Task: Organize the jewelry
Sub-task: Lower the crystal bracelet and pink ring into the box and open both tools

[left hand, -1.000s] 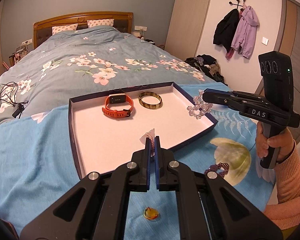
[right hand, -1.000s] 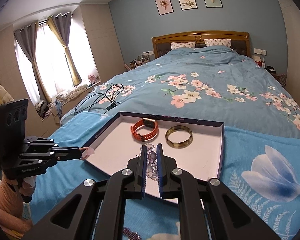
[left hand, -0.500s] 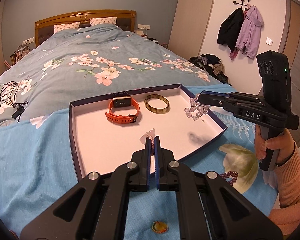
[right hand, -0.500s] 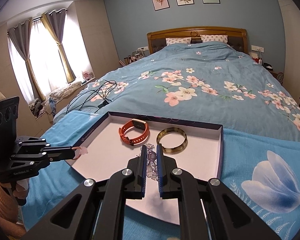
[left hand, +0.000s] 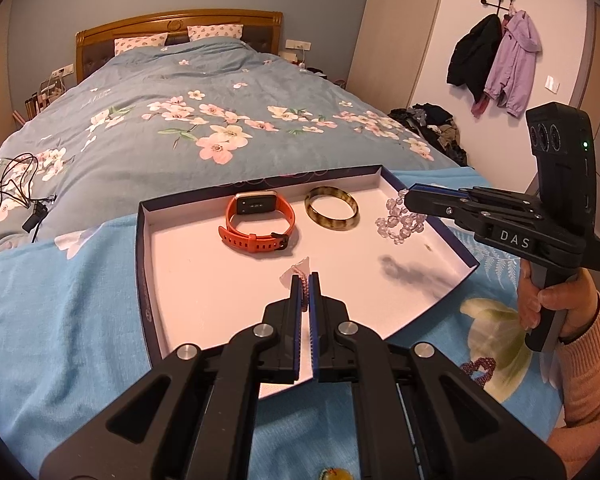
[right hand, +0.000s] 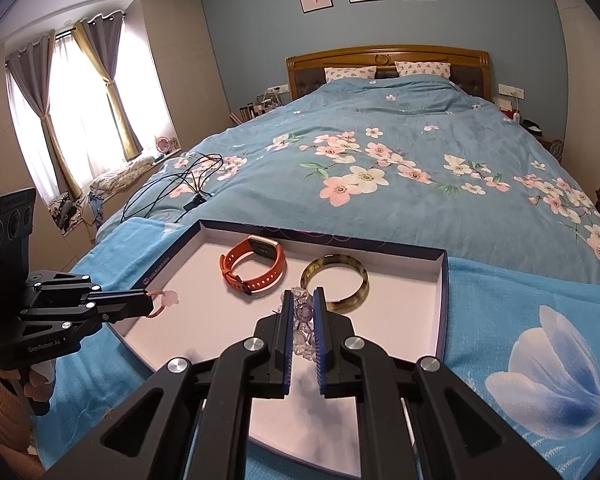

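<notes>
A shallow dark-rimmed box with a white floor (left hand: 204, 280) (right hand: 420, 320) lies on the bed. In it lie an orange smartwatch (left hand: 258, 222) (right hand: 254, 268) and a mottled bangle (left hand: 332, 209) (right hand: 335, 283). My left gripper (left hand: 305, 278) (right hand: 150, 302) is shut on a pink cord bracelet with a pale flower charm (left hand: 298, 270) (right hand: 168, 298), held over the box's near left part. My right gripper (right hand: 301, 300) (left hand: 408, 200) is shut on a clear bead bracelet (right hand: 304, 324) (left hand: 398, 222), held over the box's right side.
A dark red bead bracelet (left hand: 476, 368) and a small yellow piece (left hand: 330, 474) lie on the blue bedspread near me. Black cables (left hand: 12, 184) (right hand: 180, 184) lie on the bed to the left. Clothes hang on the wall (left hand: 496, 56).
Both grippers have moved forward over the box, each still holding its bracelet. The bead bracelet now hangs above the box floor, casting a shadow there.
</notes>
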